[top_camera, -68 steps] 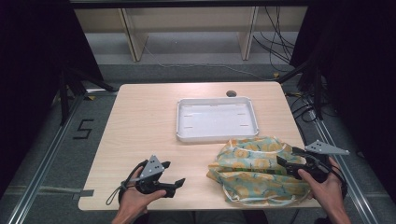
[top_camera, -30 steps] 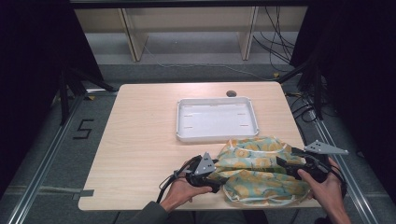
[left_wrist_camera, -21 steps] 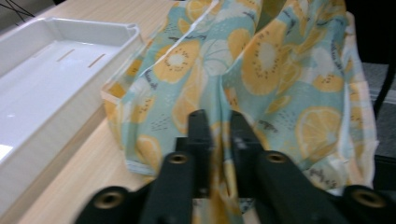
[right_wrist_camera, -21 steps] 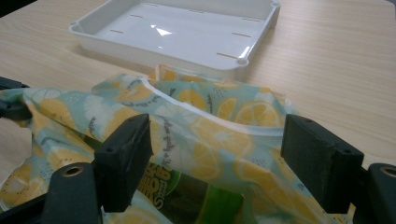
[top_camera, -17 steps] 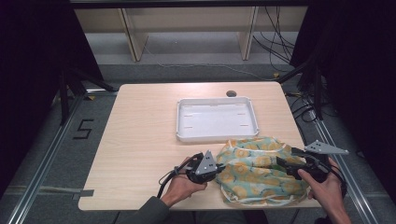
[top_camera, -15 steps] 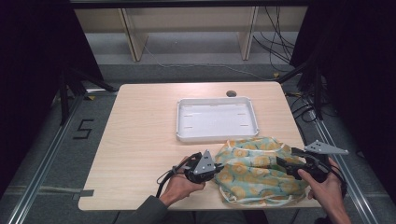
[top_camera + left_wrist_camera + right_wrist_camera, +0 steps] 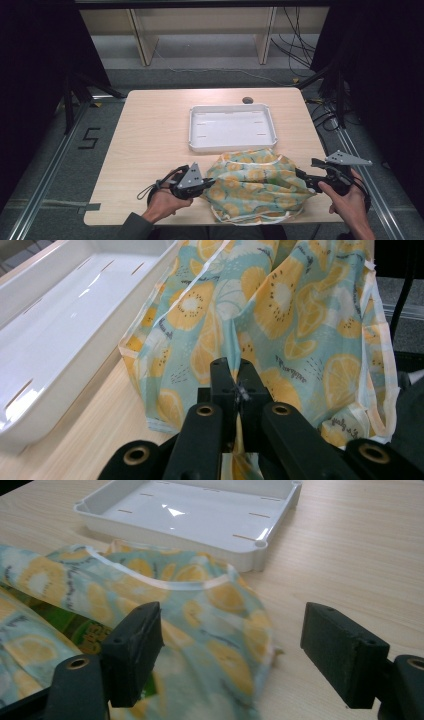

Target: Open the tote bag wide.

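A cloth (image 7: 255,185) printed with yellow lemon slices on pale teal lies bunched on the near right of the wooden table. At its left edge my left gripper (image 7: 206,184) is shut on a fold of the cloth (image 7: 280,315), the fabric pinched between the closed jaws of the left gripper (image 7: 232,372). My right gripper (image 7: 301,176) sits at the right edge of the cloth (image 7: 150,600), and in its own view the right gripper (image 7: 235,650) is open wide. Its left jaw rests over the fabric and its right jaw hangs above bare wood.
A white, empty rectangular tray (image 7: 232,127) stands just behind the cloth, its rim close to the fabric; it also shows as the tray (image 7: 55,325) and the tray (image 7: 190,515). The table (image 7: 150,130) has bare wood on its left half. A small dark hole (image 7: 247,100) lies behind the tray.
My left gripper has moved right from the bare near-left table to the cloth's left edge and shut on a fold. The cloth has bunched a little. The right gripper has stayed put.
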Motion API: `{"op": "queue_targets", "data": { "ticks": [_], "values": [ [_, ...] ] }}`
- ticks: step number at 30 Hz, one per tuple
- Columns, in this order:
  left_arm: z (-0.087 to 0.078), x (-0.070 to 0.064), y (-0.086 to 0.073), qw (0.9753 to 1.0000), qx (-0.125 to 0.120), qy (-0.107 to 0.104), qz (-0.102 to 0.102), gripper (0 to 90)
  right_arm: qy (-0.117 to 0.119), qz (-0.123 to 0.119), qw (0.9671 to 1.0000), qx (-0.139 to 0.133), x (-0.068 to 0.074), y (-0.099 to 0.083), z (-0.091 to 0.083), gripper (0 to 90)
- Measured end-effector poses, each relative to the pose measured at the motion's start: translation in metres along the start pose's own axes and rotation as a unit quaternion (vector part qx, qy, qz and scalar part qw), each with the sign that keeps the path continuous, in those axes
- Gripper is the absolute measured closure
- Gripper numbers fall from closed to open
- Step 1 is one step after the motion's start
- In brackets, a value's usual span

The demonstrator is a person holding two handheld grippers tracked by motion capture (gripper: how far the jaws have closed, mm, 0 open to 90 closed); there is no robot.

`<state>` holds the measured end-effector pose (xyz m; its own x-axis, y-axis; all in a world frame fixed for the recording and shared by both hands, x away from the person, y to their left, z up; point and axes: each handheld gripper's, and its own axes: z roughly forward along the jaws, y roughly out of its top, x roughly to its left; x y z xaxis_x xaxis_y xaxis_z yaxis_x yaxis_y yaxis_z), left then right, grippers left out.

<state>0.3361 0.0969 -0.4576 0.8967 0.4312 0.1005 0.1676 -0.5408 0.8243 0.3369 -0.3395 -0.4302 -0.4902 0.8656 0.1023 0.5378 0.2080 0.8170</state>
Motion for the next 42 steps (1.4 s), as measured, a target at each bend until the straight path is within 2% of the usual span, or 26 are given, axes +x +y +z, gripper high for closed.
{"op": "queue_targets", "data": {
  "ticks": [3,5,6,7,10,11,13,14,15,16,17,21,22,23,25,26,28,30,31,32,34,36,37,39,41,42],
  "values": [
    [-0.012,0.006,-0.009,0.9999,0.003,0.008,-0.011,88.6,0.004,0.017,0.9998,0.007,0.004,0.000,0.000,25.7],
    [-0.019,0.009,-0.014,0.9998,0.009,0.013,-0.015,88.6,-0.002,0.006,1.0000,0.000,0.002,0.000,0.001,25.7],
    [-0.023,0.011,-0.017,0.9997,0.007,0.018,-0.015,88.6,0.004,0.019,0.9998,0.008,0.004,0.000,0.000,25.7],
    [-0.026,0.012,-0.019,0.9995,0.007,0.020,-0.025,88.6,0.004,0.014,0.9999,0.009,0.004,0.000,0.000,25.8],
    [-0.037,0.019,-0.026,0.9992,0.017,0.030,-0.019,88.5,0.003,0.009,0.9999,0.007,0.003,-0.001,0.002,25.7],
    [-0.040,0.020,-0.028,0.9990,0.017,0.031,-0.026,88.5,0.006,0.010,0.9999,0.009,0.004,-0.001,0.002,25.7],
    [-0.046,0.023,-0.032,0.9988,0.020,0.036,-0.026,88.5,0.007,0.013,0.9998,0.015,0.005,-0.001,0.002,25.8],
    [-0.049,0.025,-0.034,0.9987,0.022,0.039,-0.023,88.4,0.008,0.010,0.9998,0.013,0.005,-0.002,0.003,25.8],
    [-0.051,0.025,-0.036,0.9983,0.016,0.041,-0.037,88.4,0.007,-0.006,0.9999,0.010,0.002,-0.001,0.004,25.7],
    [-0.055,0.027,-0.038,0.9984,0.023,0.044,-0.029,88.4,0.006,0.009,0.9999,0.013,0.005,-0.001,0.004,25.8],
    [-0.058,0.029,-0.039,0.9985,0.027,0.042,-0.024,88.4,0.006,0.000,0.9999,0.014,0.004,-0.001,0.004,25.8],
    [-0.067,0.032,-0.047,0.9971,0.019,0.058,-0.045,88.2,0.001,-0.016,0.9998,0.010,0.003,-0.001,0.005,25.8],
    [-0.070,0.034,-0.048,0.9971,0.027,0.059,-0.039,88.1,0.003,-0.011,0.9998,0.014,0.003,-0.001,0.005,25.7],
    [-0.071,0.034,-0.050,0.9966,0.024,0.064,-0.046,88.1,0.005,0.000,0.9999,0.012,0.005,-0.002,0.005,25.8],
    [-0.075,0.036,-0.053,0.9961,0.028,0.069,-0.046,87.9,0.009,-0.005,0.9998,0.016,0.004,-0.001,0.005,25.8],
    [-0.077,0.038,-0.054,0.9962,0.030,0.069,-0.042,87.9,0.010,0.007,0.9997,0.020,0.007,-0.002,0.005,25.8],
    [-0.079,0.040,-0.057,0.9955,0.031,0.076,-0.047,87.6,0.008,0.005,0.9998,0.018,0.007,-0.002,0.005,25.7],
    [-0.079,0.039,-0.058,0.9952,0.022,0.074,-0.061,86.8,0.007,0.005,0.9998,0.016,0.007,-0.002,0.005,25.7],
    [-0.080,0.039,-0.059,0.9947,0.022,0.074,-0.068,85.2,0.006,-0.001,0.9999,0.016,0.006,-0.002,0.006,25.8],
    [-0.082,0.040,-0.059,0.9949,0.032,0.070,-0.065,81.3,0.007,0.000,0.9998,0.017,0.007,-0.002,0.006,25.8],
    [-0.083,0.040,-0.058,0.9942,0.032,0.080,-0.064,71.9,0.013,0.007,0.9996,0.023,0.008,-0.002,0.006,25.7],
    [-0.084,0.038,-0.055,0.9928,0.031,0.082,-0.082,55.1,0.015,0.007,0.9996,0.023,0.008,-0.002,0.007,25.5],
    [-0.083,0.037,-0.053,0.9925,0.027,0.085,-0.083,47.4,0.005,-0.021,0.9996,0.015,0.005,-0.001,0.007,25.2],
    [-0.086,0.031,-0.046,0.9916,0.032,0.096,-0.080,38.7,0.016,-0.004,0.9997,0.019,0.009,-0.002,0.008,24.5],
    [-0.089,0.026,-0.038,0.9926,0.027,0.093,-0.073,32.6,0.021,-0.013,0.9995,0.021,0.012,0.000,0.010,23.7],
    [-0.090,0.022,-0.033,0.9932,0.019,0.089,-0.072,32.6,0.029,-0.030,0.9990,0.018,0.011,0.001,0.012,22.6]
  ]
}}
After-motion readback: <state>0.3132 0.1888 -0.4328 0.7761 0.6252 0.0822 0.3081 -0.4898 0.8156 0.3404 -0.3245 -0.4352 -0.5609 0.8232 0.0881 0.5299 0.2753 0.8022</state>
